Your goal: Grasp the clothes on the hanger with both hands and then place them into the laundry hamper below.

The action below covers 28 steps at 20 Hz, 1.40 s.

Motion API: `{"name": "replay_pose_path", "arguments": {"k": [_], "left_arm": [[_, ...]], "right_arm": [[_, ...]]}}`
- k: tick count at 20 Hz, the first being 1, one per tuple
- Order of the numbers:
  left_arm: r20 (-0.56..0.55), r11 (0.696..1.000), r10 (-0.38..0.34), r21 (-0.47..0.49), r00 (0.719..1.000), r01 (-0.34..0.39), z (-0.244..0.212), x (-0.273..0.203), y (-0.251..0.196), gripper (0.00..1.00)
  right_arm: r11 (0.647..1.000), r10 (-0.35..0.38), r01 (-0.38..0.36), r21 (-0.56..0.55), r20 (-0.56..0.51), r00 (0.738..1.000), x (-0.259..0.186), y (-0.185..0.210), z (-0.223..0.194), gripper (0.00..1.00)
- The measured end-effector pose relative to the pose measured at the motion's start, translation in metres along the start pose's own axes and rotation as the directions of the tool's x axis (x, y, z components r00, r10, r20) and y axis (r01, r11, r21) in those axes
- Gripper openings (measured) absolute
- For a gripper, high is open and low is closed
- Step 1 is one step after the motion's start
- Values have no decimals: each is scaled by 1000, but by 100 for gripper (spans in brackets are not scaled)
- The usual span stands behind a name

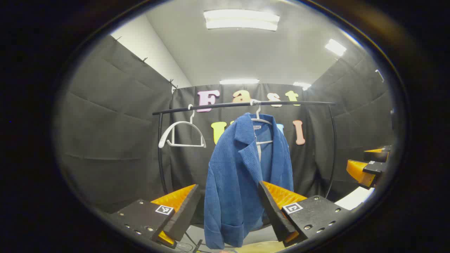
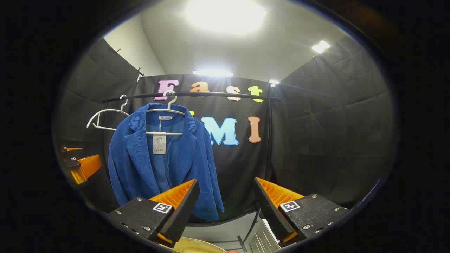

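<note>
A: A blue jacket (image 1: pixel 246 175) hangs on a white hanger (image 1: pixel 262 131) from a black rail (image 1: pixel 242 104) in the black-walled booth, seen in the left gripper view. Beside it on the rail, an empty hanger (image 1: pixel 181 135).

B: And the tools?

A: The left gripper (image 1: pixel 228 207) is spread wide in front of the jacket, its fingers to either side of the lower half and apart from the cloth. The other tool shows at the far right edge of that view.

B: From the other side?

A: In the right gripper view, the right gripper (image 2: pixel 226 203) is also spread wide, holding nothing; the jacket (image 2: pixel 140 161) hangs to its left, a tag (image 2: pixel 159 143) showing inside the collar. A pale rounded rim (image 2: pixel 197 246), perhaps the hamper, peeks in below between the fingers; I cannot tell for sure.
</note>
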<state>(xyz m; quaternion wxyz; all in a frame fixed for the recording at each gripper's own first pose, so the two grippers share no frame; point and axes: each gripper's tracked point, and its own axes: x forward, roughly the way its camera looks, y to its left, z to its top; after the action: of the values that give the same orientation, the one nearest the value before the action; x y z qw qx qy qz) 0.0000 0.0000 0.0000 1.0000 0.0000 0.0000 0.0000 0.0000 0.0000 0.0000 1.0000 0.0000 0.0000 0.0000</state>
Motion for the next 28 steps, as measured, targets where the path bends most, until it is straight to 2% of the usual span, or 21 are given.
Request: {"name": "replay_pose_path", "arguments": {"k": [4,7,8,9,11,16,17,18,21,22,28], "left_arm": [[-2,1000,4,2,1000,-4,-2,2,1,96],[-3,1000,7,1,1000,-7,-3,3,0,96],[-3,1000,7,1,1000,-7,-2,2,1,100],[-1,1000,9,2,1000,-9,-3,2,2,96],[0,1000,7,3,1000,-7,-2,2,5,100],[0,1000,1,2,1000,-1,-3,-5,11,100],[0,1000,0,1,1000,0,-4,-4,11,89],[-1,1000,-2,-1,1000,2,-4,-3,11,100],[4,1000,-4,-8,1000,4,-1,0,7,96],[13,1000,-6,-10,1000,6,4,0,5,100],[22,999,-6,-40,1000,6,22,6,-4,100]], "right_arm": [[1000,-4,4,-2,-7,1000,0,0,-2,95],[1000,-4,4,4,-8,1000,-2,2,-2,95],[1000,-5,5,3,-8,1000,-2,3,-2,95],[1000,-4,4,1,-7,1000,-3,4,-2,95],[1000,-5,5,-3,-4,1000,-4,5,-1,93],[1000,-7,7,0,0,1000,-7,9,1,95],[1000,-6,6,-2,0,1000,-8,9,1,95],[1000,-4,4,-5,2,1000,-9,11,2,95],[1000,7,-7,-7,6,1000,-8,15,7,95],[1000,14,-13,-7,13,1000,-8,17,11,95],[998,71,-71,-1,55,996,11,28,38,95]]}}
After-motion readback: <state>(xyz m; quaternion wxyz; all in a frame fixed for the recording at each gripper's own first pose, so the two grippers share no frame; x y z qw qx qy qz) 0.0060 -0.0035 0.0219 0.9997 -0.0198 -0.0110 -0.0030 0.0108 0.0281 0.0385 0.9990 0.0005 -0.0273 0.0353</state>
